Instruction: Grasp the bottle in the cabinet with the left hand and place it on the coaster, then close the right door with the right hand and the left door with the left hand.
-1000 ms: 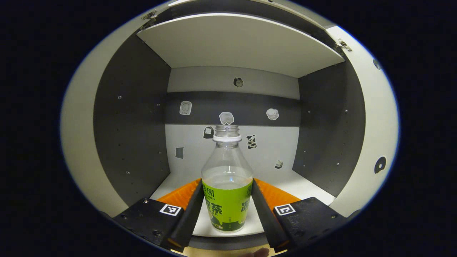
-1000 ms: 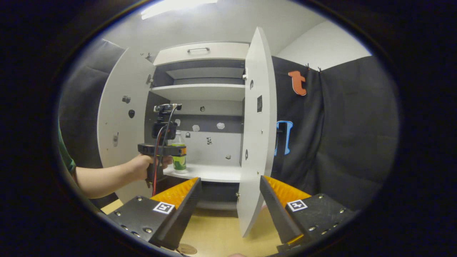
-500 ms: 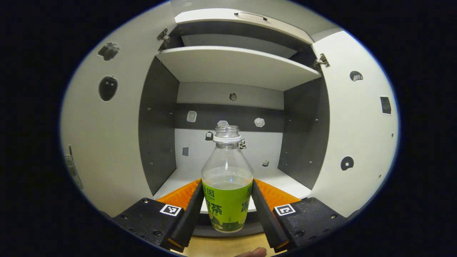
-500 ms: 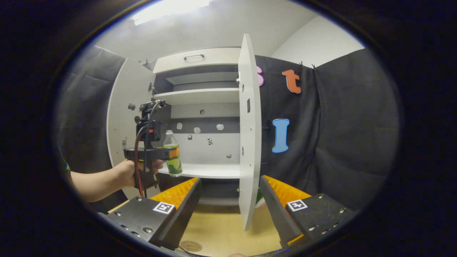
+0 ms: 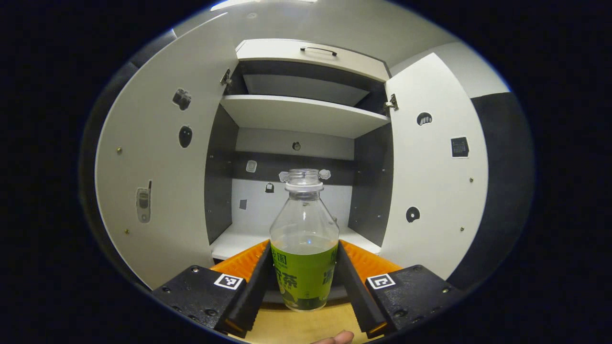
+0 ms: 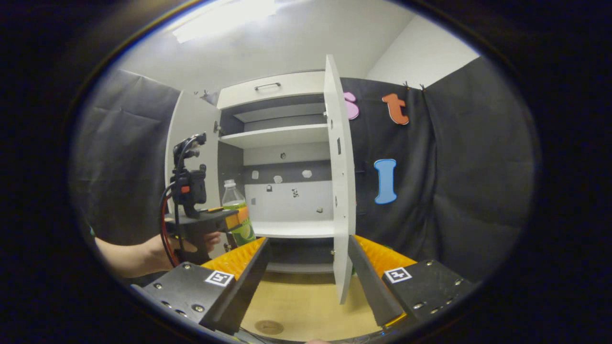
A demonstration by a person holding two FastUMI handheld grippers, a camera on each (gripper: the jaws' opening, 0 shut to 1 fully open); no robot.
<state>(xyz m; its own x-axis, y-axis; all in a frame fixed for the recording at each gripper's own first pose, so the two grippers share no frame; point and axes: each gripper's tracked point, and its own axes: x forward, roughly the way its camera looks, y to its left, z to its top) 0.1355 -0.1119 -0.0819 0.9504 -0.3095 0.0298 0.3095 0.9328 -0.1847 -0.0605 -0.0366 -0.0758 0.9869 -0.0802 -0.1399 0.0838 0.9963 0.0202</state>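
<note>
A person's left gripper (image 5: 304, 282) clamps a capless bottle (image 5: 304, 239) with a green label at the lower centre of the left gripper view, both fingers pressed against the label's sides. The bottle stands upright in the grip, part filled with clear liquid, held in front of the open cabinet (image 5: 306, 114) above the wooden table (image 5: 296, 327). In the right gripper view, the same bottle (image 6: 235, 210) shows at centre left, outside the cabinet's lower shelf (image 6: 291, 229), carried by a bare hand (image 6: 160, 248) on the gripper's handle. The left door (image 6: 191, 138) and right door (image 6: 340, 191) both stand open. The right gripper (image 6: 308, 282), at the bottom of that frame, is spread wide with nothing between its fingers. A round coaster (image 6: 268, 327) lies on the table at the bottom centre.
</note>
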